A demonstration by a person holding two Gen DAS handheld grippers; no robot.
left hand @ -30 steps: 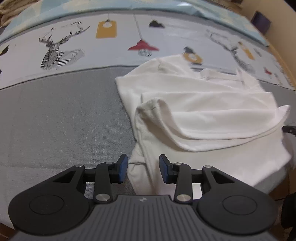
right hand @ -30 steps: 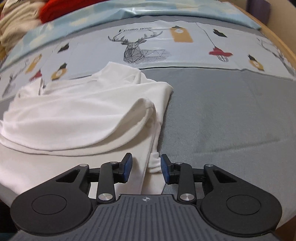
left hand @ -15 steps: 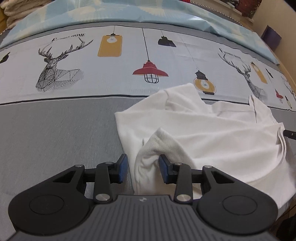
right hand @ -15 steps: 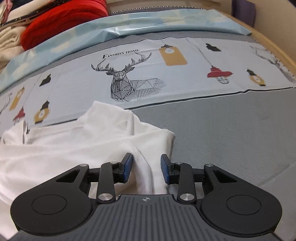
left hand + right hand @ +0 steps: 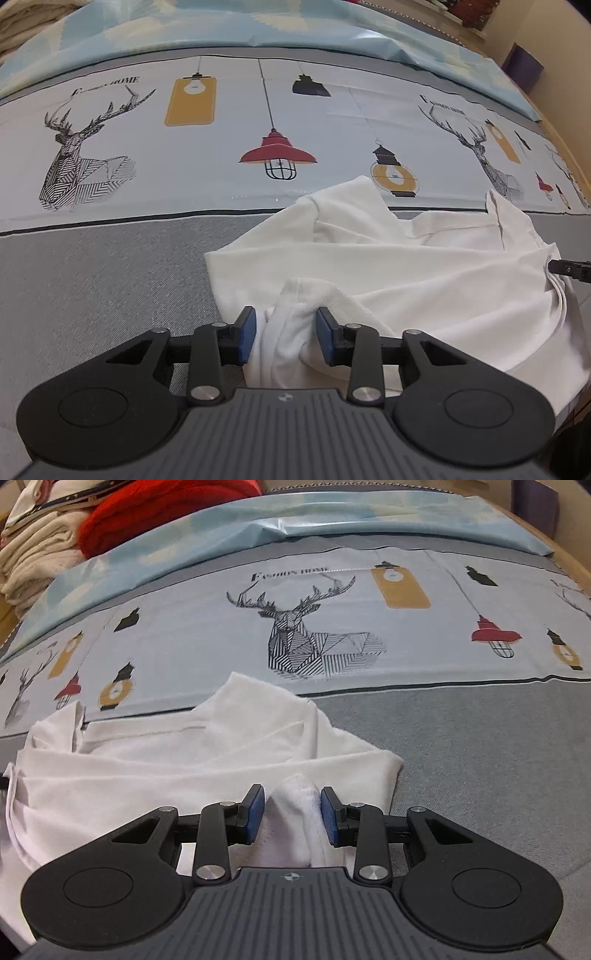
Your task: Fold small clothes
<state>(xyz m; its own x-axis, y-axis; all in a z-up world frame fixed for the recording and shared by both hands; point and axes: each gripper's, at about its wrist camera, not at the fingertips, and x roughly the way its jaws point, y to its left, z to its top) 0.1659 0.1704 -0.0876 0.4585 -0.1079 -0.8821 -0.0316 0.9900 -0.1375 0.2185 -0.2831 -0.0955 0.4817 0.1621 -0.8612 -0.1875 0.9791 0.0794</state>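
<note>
White cotton, near edge: a bunched hem of the small white shirt (image 5: 424, 280) stands up between the blue pads of both claws — one gather per claw.
Left claw (image 5: 285, 334): jaws have just been closing; the fold of cloth sits between the pads, the right pad against it, a sliver of gap showing at the left pad — not yet a firm pinch, as far as can be told.
Right claw (image 5: 292, 814): pads set on either side of a rolled ridge of the shirt (image 5: 177, 775), width unchanged from a second ago; whether they truly press is hard to tell.
Change since a second ago: both claws have carried the near hem away from the viewer, over the body of the shirt; more printed sheet now shows beyond it.
Shirt, position: on the grey band of the bed cover (image 5: 92, 280), bottom half doubled over the top, collar end crumpled towards the deer-and-lamp print (image 5: 314, 638).
Meaning for task: judged a bottom-to-top fold well under way; hem needs laying down and releasing, then smoothing.
Far: stacked cream and red clothes (image 5: 122, 520) behind the pale blue cover.
</note>
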